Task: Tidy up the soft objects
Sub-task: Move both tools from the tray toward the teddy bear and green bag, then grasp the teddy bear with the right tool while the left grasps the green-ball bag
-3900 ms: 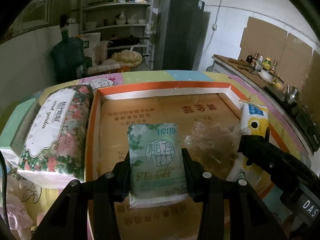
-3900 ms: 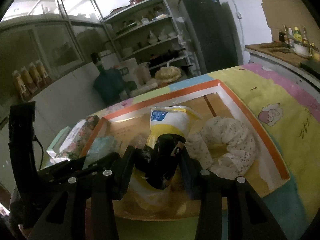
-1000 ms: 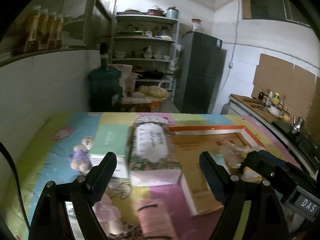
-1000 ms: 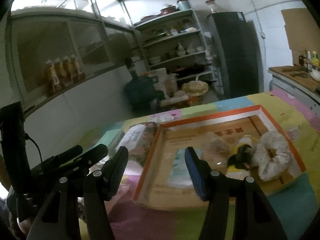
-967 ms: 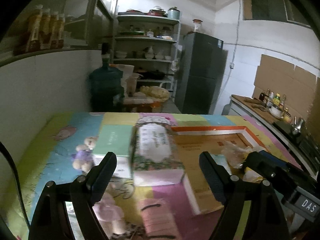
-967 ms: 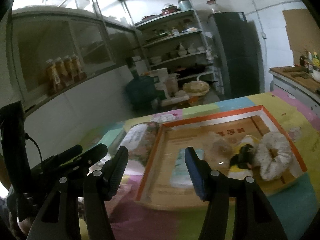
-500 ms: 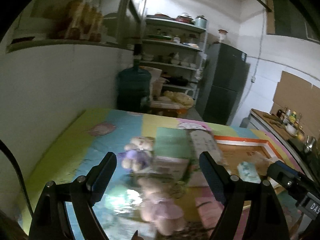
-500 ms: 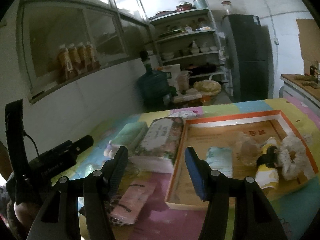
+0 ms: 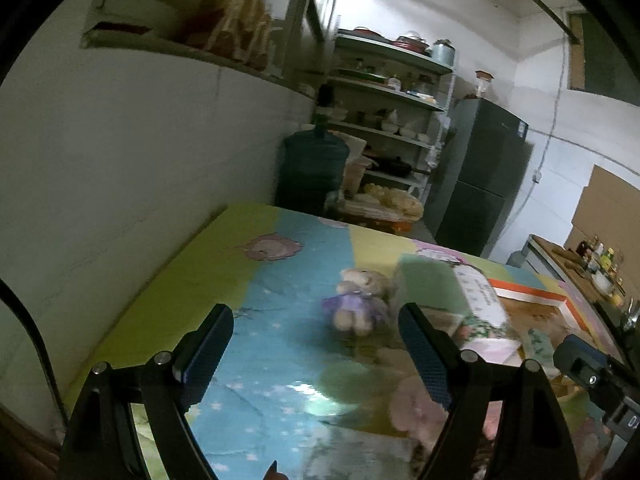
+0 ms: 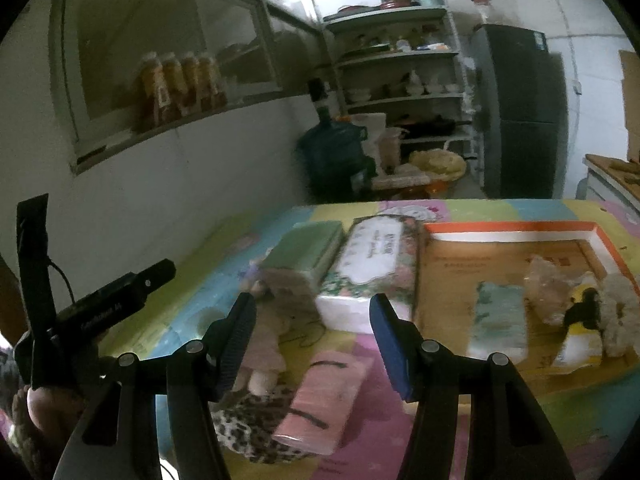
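Through the left wrist: hovering with left gripper spread wide and empty over the tablecloth; best centring on the blurred plush bear, lying near ahead beside the green pack, and squeezing gently. Through the right wrist: right gripper also gaping, empty, above the pink pack; orange-rimmed box already holding a small tissue pack

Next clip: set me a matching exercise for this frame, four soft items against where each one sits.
Items:
1. small green tissue pack
2. pink tissue pack
3. floral tissue pack
4. fluffy white ring

Places:
A. far right in the box
B. just outside the box's left wall
C. box floor, left of the crumpled clear bag
D. on the mat in front of the floral pack

Pairs: 1-C, 2-D, 3-B, 4-A
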Tool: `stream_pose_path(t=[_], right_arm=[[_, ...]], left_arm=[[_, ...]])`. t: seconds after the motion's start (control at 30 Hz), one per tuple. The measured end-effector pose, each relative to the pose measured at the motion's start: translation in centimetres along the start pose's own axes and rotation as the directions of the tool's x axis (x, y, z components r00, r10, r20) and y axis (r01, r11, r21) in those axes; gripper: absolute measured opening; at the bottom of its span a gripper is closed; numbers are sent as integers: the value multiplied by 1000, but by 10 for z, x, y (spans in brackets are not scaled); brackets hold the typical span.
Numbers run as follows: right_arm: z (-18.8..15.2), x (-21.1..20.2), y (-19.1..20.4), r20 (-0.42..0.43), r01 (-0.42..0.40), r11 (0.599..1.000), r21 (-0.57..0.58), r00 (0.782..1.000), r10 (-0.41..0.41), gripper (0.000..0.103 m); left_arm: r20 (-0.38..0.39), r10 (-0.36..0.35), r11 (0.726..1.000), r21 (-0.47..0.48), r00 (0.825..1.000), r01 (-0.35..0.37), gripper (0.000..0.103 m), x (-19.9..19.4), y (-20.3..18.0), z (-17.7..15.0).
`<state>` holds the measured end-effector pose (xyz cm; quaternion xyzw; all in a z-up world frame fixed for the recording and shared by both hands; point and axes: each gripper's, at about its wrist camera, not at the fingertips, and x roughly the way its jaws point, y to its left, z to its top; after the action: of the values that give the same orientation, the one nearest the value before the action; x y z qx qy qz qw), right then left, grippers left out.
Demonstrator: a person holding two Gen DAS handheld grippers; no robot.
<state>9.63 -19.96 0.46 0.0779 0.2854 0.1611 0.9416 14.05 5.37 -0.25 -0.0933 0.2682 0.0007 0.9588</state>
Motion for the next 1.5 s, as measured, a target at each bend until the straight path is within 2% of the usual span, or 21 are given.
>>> stream_pose_path(t=[0.2, 0.4, 0.63, 0.7, 0.8, 0.87, 1.03, 1.23, 1.37, 1.5], right_arm=[[-6, 27, 25, -69, -62, 998, -29, 996, 60, 60], [-15, 67, 41, -190, -113, 993, -25, 976, 106, 60], [-16, 101, 55, -303, -65, 995, -77, 952, 39, 60], [-18, 112, 58, -343, -49, 993, -103, 939, 11, 60], [-22, 123, 60, -381, -59, 991, -119, 924, 9, 60], [-23, 126, 60, -388, -63, 990, -126, 922, 9, 49], [-23, 121, 58, -358, -54, 990, -130, 934, 3, 43], [-13, 96, 57, -249, -61, 993, -105, 968, 33, 42], [-3, 72, 55, -163, -67, 994, -91, 985, 52, 42], [2, 51, 52, -107, -84, 994, -73, 991, 76, 42]], left_arm=[[-9, 28, 999, -26, 1000, -28, 84, 3, 22, -1], [-16, 32, 999, -36, 999, -32, 84, 5, 37, -4], [-35, 12, 999, -42, 999, -14, 84, 12, 44, -6], [-46, 1, 999, -34, 999, -2, 84, 15, 43, -8], [-60, -9, 1000, -23, 998, 7, 84, 19, 43, -10], [-64, -12, 1000, -22, 998, 10, 84, 21, 44, -12], [-79, -23, 1000, -20, 997, 21, 84, 27, 46, -14], [-105, -96, 995, 19, 990, 99, 84, 32, 37, -17], [-147, -193, 971, 113, 970, 210, 84, 38, 25, -17], [-225, -256, 926, 224, 940, 305, 84, 52, 10, -18]])
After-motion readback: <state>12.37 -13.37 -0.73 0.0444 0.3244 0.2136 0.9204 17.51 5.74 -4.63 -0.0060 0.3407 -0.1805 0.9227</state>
